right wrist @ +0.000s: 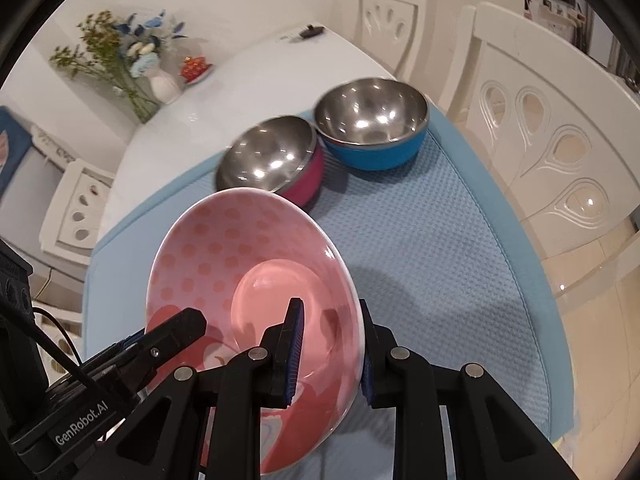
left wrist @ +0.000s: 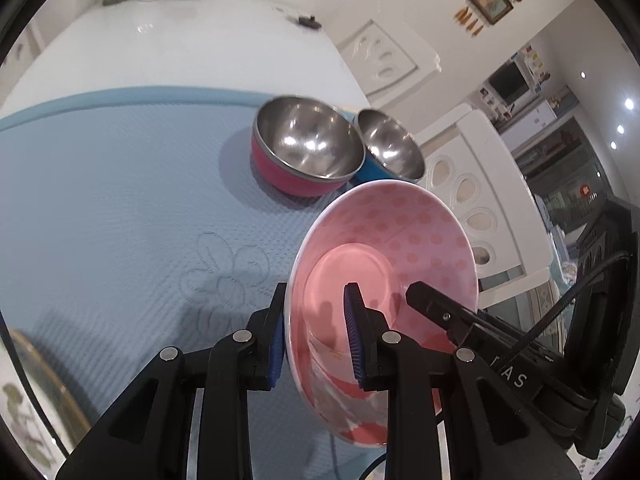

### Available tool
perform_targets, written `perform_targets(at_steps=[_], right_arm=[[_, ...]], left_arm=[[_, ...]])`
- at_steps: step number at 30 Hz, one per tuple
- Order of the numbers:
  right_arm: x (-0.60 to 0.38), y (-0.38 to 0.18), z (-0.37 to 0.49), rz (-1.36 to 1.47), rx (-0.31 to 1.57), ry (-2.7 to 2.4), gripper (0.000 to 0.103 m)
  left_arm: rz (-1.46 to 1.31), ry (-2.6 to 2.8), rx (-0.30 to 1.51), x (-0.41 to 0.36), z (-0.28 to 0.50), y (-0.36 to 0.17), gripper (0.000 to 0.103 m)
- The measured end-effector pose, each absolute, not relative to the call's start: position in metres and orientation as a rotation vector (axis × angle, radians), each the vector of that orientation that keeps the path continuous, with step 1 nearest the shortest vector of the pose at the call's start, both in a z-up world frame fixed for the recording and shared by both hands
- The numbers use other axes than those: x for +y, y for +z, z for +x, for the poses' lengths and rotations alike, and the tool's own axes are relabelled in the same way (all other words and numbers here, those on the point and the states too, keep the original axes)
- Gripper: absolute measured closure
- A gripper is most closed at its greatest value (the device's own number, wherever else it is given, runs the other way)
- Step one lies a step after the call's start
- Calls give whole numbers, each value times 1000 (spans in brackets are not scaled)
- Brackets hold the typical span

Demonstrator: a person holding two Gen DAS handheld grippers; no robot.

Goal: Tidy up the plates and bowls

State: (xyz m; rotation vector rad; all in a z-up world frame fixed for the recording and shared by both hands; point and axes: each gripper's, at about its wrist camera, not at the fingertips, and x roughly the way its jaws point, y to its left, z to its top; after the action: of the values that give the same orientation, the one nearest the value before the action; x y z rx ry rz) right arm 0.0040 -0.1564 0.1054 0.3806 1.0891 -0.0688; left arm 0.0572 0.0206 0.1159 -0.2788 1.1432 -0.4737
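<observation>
A pink dotted bowl is held tilted above the blue mat by both grippers. My left gripper is shut on its left rim, one finger inside, one outside. My right gripper is shut on the opposite rim of the pink bowl. The right gripper's finger shows in the left wrist view; the left gripper's finger shows in the right wrist view. A steel bowl with a pink outside and a steel bowl with a blue outside stand side by side, touching, on the mat beyond.
The mat lies on a white table. A vase of flowers, a small red dish and a dark small object sit at the table's far end. White chairs stand along the right side.
</observation>
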Motion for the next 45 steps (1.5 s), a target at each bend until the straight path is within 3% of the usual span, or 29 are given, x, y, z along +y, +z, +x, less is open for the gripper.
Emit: perform_targets(at_steps=[15, 27, 45], right_arm=[[-117, 133, -42, 313, 1113, 125, 78], [-80, 81, -57, 251, 1299, 224, 78], [-49, 39, -44, 212, 1410, 295, 78]], left_arm=[[-402, -263, 1085, 59, -26, 138, 81], [-481, -125, 1157, 89, -60, 95, 81], [-555, -1, 1194, 114, -78, 59, 80]])
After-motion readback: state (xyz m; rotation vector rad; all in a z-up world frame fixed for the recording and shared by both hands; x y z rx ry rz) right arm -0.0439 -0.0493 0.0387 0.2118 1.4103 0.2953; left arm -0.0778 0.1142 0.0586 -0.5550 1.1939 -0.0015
